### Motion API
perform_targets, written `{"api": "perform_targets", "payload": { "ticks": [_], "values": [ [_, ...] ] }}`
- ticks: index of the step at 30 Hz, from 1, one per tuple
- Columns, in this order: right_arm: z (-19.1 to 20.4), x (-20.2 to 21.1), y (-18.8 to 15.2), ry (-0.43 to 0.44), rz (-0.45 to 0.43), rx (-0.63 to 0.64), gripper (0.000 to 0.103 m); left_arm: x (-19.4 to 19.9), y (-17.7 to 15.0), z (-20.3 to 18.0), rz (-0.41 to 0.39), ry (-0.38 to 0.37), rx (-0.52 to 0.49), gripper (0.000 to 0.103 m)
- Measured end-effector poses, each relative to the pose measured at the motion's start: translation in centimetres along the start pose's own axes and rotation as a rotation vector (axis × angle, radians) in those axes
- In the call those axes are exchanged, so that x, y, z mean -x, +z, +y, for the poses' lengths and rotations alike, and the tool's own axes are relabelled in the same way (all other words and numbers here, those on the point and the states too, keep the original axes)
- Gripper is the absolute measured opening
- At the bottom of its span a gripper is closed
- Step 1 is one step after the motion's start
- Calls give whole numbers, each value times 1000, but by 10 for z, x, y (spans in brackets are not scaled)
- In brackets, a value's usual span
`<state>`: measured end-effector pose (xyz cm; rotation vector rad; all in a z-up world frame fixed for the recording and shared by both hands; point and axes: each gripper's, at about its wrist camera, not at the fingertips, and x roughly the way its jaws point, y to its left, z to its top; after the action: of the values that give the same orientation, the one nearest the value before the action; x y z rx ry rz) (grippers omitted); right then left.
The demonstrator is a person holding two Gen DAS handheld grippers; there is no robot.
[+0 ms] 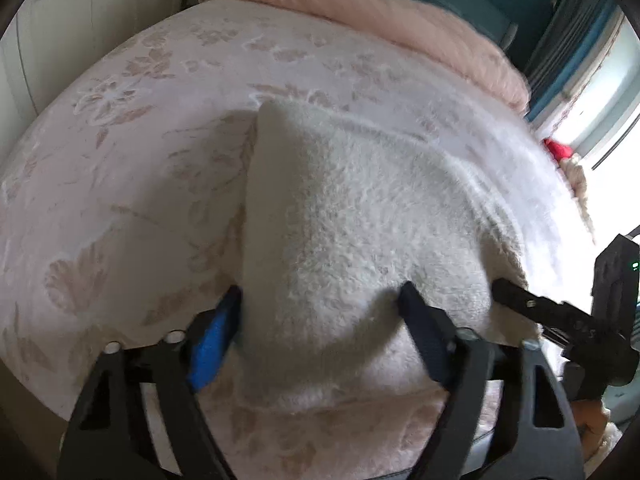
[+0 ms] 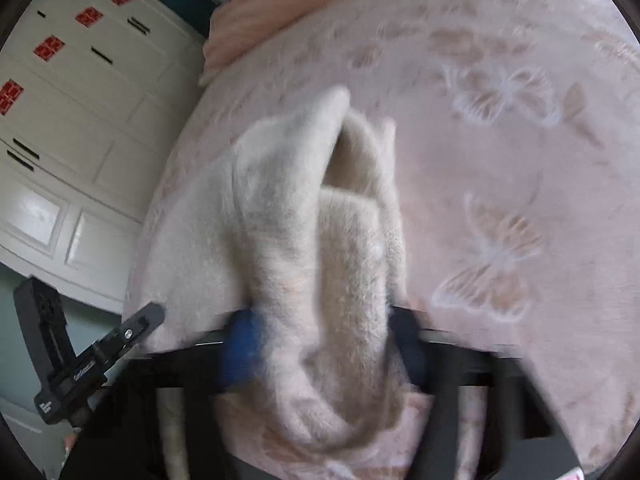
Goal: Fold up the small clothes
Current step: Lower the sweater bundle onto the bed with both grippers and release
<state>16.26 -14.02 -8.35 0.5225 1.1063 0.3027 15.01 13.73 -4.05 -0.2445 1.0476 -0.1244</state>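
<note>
A cream fleece garment lies folded on the pink flowered bedspread. My left gripper is low over its near end, open, with the thick fleece filling the gap between the fingers; the cloth's left edge runs straight past the blue pad. In the right wrist view the same garment stands in long folds. My right gripper, blurred, is shut on a bunched fold of it. Each gripper shows at the edge of the other's view: right gripper, left gripper.
A rolled pink blanket lies along the far edge of the bed. White cupboards with red stickers stand beside the bed. A red item sits by the bright window at right. Butterfly-patterned bedspread stretches to the garment's right.
</note>
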Motion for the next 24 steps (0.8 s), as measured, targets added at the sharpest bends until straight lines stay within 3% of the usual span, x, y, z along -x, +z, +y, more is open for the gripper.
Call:
{"api": "perform_targets", "payload": {
  "ticks": [1, 3, 5, 9, 12, 13, 14, 15, 16, 17, 18, 21, 24],
  "values": [
    [5, 5, 0, -9, -17, 12, 28, 5, 1, -3, -10, 3, -10, 64],
    [28, 30, 1, -26, -79, 111, 25, 15, 4, -5, -24, -5, -32, 54],
    [42, 45, 3, -38, -110, 179, 25, 19, 5, -5, -17, -18, -51, 54],
    [32, 24, 5, -96, -52, 169, 50, 3, 3, 6, 17, -13, -26, 64],
    [9, 9, 4, -90, -40, 83, 87, -2, 5, 26, 23, -51, 102, 96],
    [2, 2, 6, -78, -27, 46, 88, -9, 5, 38, 38, -86, 160, 96],
    [-4, -7, 7, -56, -4, 19, 88, -19, 4, 47, 72, -134, 202, 96],
    [-11, -18, 9, -13, 29, -20, 81, -31, 3, 54, 108, -199, 248, 96],
    [-16, -26, 10, 45, 54, -62, 49, -37, 2, 58, 125, -229, 279, 88],
    [-18, -31, 14, 118, 62, -92, 44, -40, 3, 59, 128, -262, 291, 78],
    [-11, -27, 18, 111, 57, -91, 40, -40, 7, 56, 126, -305, 277, 58],
    [26, 12, 28, 98, -54, 43, 36, -9, 26, 31, 51, -284, 186, 50],
    [44, 47, 31, 64, -151, 126, 37, 17, 34, 15, -26, -294, 112, 51]
  ]
}}
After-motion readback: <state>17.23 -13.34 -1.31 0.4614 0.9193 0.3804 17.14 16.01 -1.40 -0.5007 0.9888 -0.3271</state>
